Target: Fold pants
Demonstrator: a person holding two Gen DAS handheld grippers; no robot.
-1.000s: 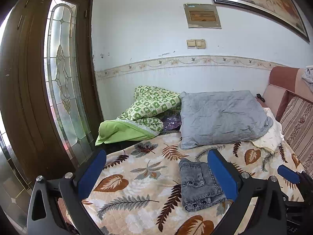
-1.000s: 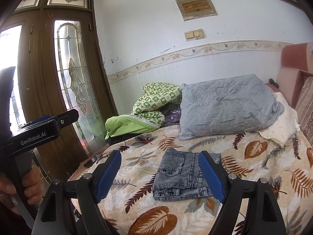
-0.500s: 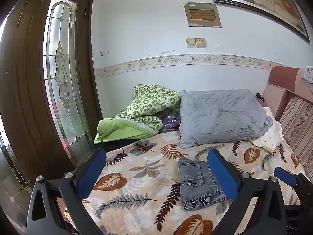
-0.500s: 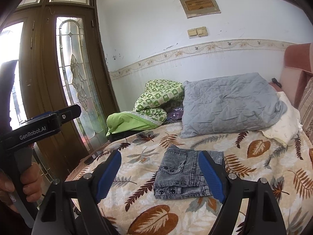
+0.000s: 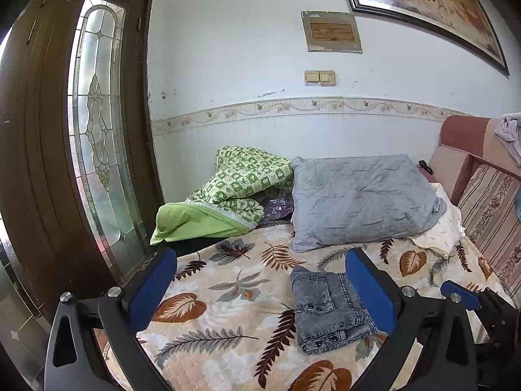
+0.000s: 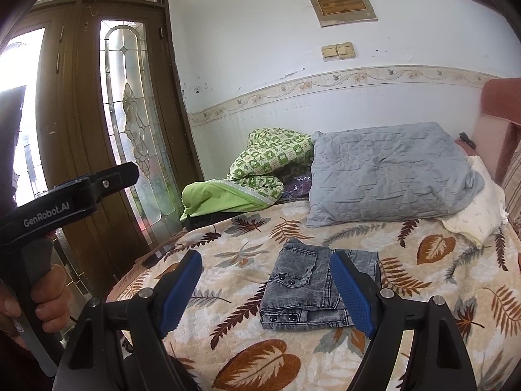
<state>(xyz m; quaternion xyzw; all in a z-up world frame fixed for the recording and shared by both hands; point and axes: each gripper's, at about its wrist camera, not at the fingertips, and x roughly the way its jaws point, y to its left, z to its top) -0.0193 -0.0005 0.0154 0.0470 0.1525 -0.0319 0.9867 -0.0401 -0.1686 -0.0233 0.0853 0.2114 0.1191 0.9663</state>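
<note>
Grey denim pants [image 5: 325,306] lie folded into a small rectangle on the leaf-patterned bedspread [image 5: 228,293]. My left gripper [image 5: 263,290] hovers short of the bed, open, with nothing between its blue pads; the pants sit just inside its right finger [image 5: 371,293]. In the right wrist view the pants [image 6: 302,290] lie ahead, partly behind the right finger [image 6: 351,293] of my right gripper [image 6: 267,290]. That gripper is open too and holds nothing. A hand [image 6: 49,296] grips the left gripper's handle at the far left.
A grey pillow [image 5: 361,198], a green quilt [image 5: 228,195] and a white cloth [image 5: 446,224] lie at the back of the bed against the wall. A wooden door with glass panels [image 5: 65,163] stands left. A striped cushioned backrest [image 5: 488,202] borders the right side.
</note>
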